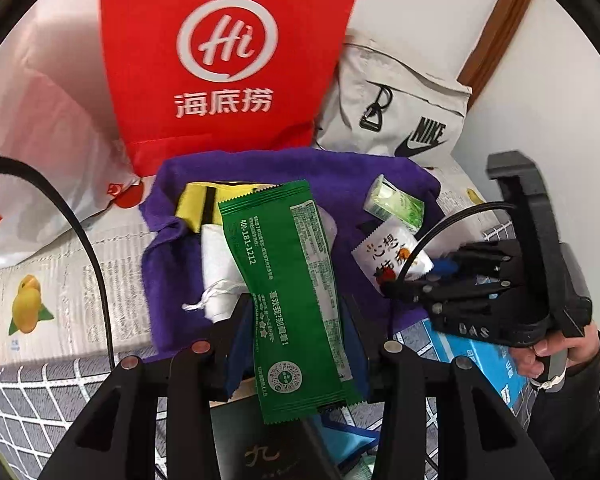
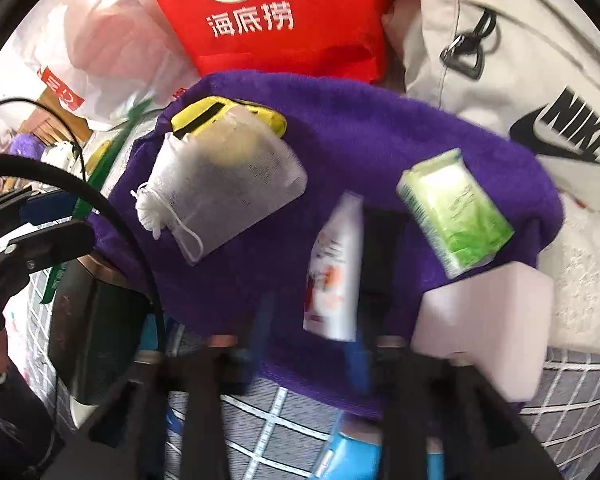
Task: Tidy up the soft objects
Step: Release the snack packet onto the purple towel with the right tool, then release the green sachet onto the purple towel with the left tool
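Observation:
My left gripper (image 1: 296, 316) is shut on a long green snack packet (image 1: 288, 280) and holds it above a purple towel (image 1: 340, 176). On the towel lie a white drawstring pouch (image 2: 224, 184) over a yellow packet (image 2: 216, 114), a green tissue pack (image 2: 454, 212) and a white sachet with red print (image 2: 334, 268). My right gripper (image 2: 312, 344) hovers low over the towel's near edge, with the white sachet standing between its blurred fingers; the jaws look apart. In the left wrist view the right gripper (image 1: 404, 290) shows at the right, at the white sachet (image 1: 392, 256).
A red Haidilao bag (image 1: 228, 52) and a white Nike bag (image 1: 396, 108) stand behind the towel. A white plastic bag (image 1: 40, 128) lies left. A pale pink block (image 2: 488, 320) sits by the towel's right corner. A blue pack (image 1: 472, 356) and a dark box (image 1: 260, 440) lie on the grid-patterned sheet.

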Demonstrator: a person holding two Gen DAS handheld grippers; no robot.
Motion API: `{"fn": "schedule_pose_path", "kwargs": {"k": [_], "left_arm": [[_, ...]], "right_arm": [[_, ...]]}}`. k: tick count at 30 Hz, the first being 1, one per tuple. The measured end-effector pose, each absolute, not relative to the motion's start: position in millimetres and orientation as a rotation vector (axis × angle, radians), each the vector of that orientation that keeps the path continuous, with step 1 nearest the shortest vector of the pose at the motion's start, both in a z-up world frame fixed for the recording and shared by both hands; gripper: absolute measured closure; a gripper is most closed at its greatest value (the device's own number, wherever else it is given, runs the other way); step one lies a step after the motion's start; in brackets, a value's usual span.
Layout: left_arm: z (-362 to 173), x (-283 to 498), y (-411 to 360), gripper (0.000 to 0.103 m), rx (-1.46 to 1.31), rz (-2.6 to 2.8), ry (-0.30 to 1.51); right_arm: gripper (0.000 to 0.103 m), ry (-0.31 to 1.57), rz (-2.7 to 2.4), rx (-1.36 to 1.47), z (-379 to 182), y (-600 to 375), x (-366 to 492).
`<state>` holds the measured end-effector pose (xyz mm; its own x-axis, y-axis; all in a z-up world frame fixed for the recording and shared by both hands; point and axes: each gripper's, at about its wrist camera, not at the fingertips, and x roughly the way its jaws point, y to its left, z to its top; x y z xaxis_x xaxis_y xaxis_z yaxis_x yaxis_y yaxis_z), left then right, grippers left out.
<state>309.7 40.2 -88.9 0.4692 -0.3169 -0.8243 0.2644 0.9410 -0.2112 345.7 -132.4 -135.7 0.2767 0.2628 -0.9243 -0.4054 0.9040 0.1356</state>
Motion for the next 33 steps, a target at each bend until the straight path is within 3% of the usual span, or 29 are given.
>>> {"fn": "schedule_pose_path", "kwargs": {"k": [1, 17, 31, 33], "left_arm": [[-89.9, 310.3, 37.3, 0.062, -0.049, -0.361, 1.026], [-114.4, 333.3, -5.5, 0.062, -0.019, -0.416, 1.106], [-137.9, 364.5, -29.6, 0.060, 0.033, -0.350, 1.162], [-138.0, 369.0, -30.7, 0.056, 0.040, -0.344, 1.166]], "right_arm": [[0.049, 1.186, 0.443, -0.149, -130.8, -133.4, 343.1], [0.049, 0.985, 0.368, -0.067, -68.8, -178.1, 290.1], [0.049, 0.967, 0.345, 0.021, -64.0, -209.4, 259.6], [0.049, 0.972, 0.345, 0.041, -65.4, -212.6, 257.4]]}}
